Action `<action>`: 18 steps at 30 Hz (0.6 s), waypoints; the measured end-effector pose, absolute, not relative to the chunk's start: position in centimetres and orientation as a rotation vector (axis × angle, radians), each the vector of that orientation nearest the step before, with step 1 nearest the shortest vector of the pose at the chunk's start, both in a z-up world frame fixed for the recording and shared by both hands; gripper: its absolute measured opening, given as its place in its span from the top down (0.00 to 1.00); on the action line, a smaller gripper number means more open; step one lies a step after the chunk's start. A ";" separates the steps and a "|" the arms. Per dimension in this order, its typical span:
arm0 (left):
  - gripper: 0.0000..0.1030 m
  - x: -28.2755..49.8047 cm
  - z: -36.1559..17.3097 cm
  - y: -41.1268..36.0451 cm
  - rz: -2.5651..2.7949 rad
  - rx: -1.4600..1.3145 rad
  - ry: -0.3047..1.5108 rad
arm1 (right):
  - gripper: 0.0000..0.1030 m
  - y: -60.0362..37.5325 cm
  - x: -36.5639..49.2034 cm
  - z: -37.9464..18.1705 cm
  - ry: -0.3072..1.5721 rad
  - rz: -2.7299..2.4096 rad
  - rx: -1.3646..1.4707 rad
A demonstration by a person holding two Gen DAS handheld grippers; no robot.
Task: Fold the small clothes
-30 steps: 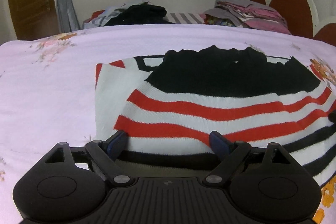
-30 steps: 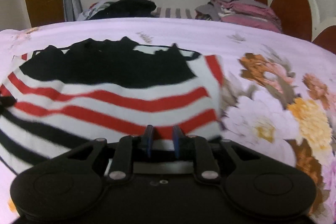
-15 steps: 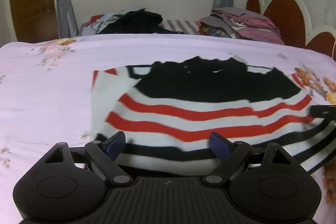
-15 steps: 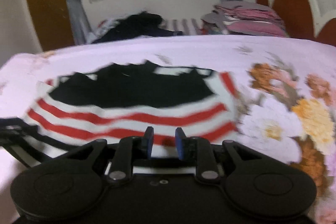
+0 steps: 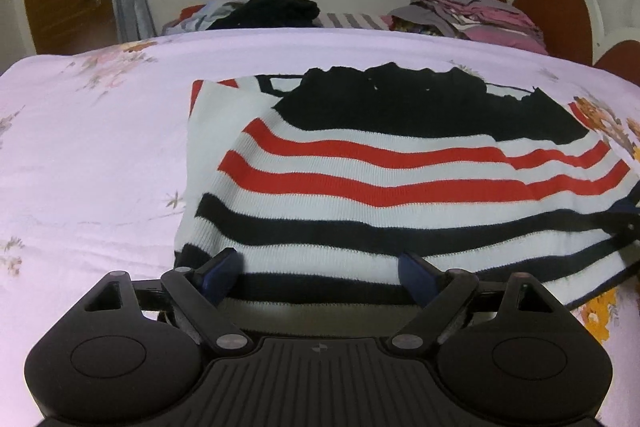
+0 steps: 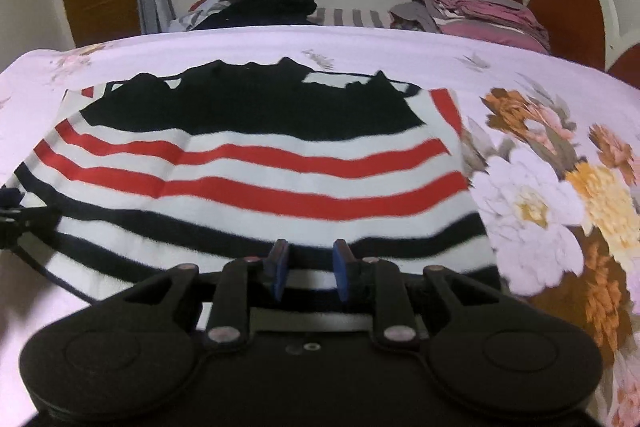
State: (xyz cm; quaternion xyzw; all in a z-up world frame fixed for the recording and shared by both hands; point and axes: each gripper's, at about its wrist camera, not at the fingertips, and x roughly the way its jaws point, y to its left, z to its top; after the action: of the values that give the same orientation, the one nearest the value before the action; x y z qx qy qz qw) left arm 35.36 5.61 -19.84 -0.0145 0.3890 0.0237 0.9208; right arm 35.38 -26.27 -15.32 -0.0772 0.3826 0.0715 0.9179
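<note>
A knit sweater [image 5: 380, 163] with red, black and white stripes and a black upper part lies folded flat on the pale floral bedsheet [image 5: 92, 147]. My left gripper [image 5: 318, 263] stands wide open just above the near hem, toward the sweater's left corner, with nothing pinched. In the right wrist view the same sweater [image 6: 256, 171] fills the middle. My right gripper [image 6: 308, 263] hovers at its near hem toward the right side. Its jaws stand a narrow gap apart, and the cloth shows behind the gap, not pinched between the pads. Each gripper shows at the edge of the other's view.
At the bed's far side lie a dark heap of clothes [image 5: 276, 9] and a folded pink and grey stack [image 5: 472, 15]. A scalloped red headboard [image 5: 552, 7] stands at the right. Large printed flowers [image 6: 560, 187] cover the sheet right of the sweater.
Both grippers have drawn back toward the near edge, so more of the black hem stripes shows. The right jaws have parted a little. The left jaws have kept their width.
</note>
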 end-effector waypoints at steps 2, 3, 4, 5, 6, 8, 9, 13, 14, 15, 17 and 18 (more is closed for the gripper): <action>0.16 35.4 -19.9 5.6 0.053 -0.027 0.805 | 0.78 -26.8 34.9 -15.6 0.788 0.118 -0.151; 0.16 35.5 -19.9 5.6 0.055 -0.027 0.807 | 0.78 -27.0 34.8 -16.0 0.804 0.116 -0.159; 0.16 35.5 -19.9 5.5 0.057 -0.025 0.810 | 0.78 -27.2 34.5 -16.0 0.802 0.123 -0.164; 0.16 35.6 -19.9 5.5 0.059 -0.022 0.812 | 0.78 -27.3 34.4 -15.6 0.808 0.121 -0.161; 0.16 35.6 -19.8 5.4 0.062 -0.020 0.813 | 0.77 -27.4 34.4 -15.2 0.806 0.113 -0.148; 0.16 35.7 -19.8 5.3 0.069 -0.022 0.817 | 0.71 -27.9 34.2 -14.3 0.768 0.086 -0.126; 0.16 35.7 -19.8 5.3 0.073 -0.023 0.818 | 0.68 -28.2 34.3 -14.1 0.758 0.068 -0.126; 0.16 35.5 -19.6 5.1 0.082 -0.021 0.823 | 0.64 -29.0 34.6 -15.4 0.806 0.037 -0.185; 0.16 35.4 -19.5 5.0 0.083 -0.021 0.826 | 0.65 -29.3 34.4 -15.4 0.802 0.037 -0.169; 0.16 35.4 -19.4 5.0 0.082 -0.021 0.828 | 0.65 -29.6 34.3 -15.2 0.800 0.028 -0.148; 0.16 35.2 -19.3 5.1 0.084 -0.019 0.828 | 0.65 -29.7 33.9 -14.8 0.782 0.015 -0.138; 0.16 35.1 -19.3 5.1 0.086 -0.017 0.829 | 0.64 -29.7 33.8 -14.9 0.780 0.003 -0.146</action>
State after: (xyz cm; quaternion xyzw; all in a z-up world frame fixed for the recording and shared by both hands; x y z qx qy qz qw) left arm 35.14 5.12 -19.26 -0.0082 0.4027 0.0416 0.9143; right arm 33.81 -29.69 -14.93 -0.0713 0.3797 0.0015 0.9224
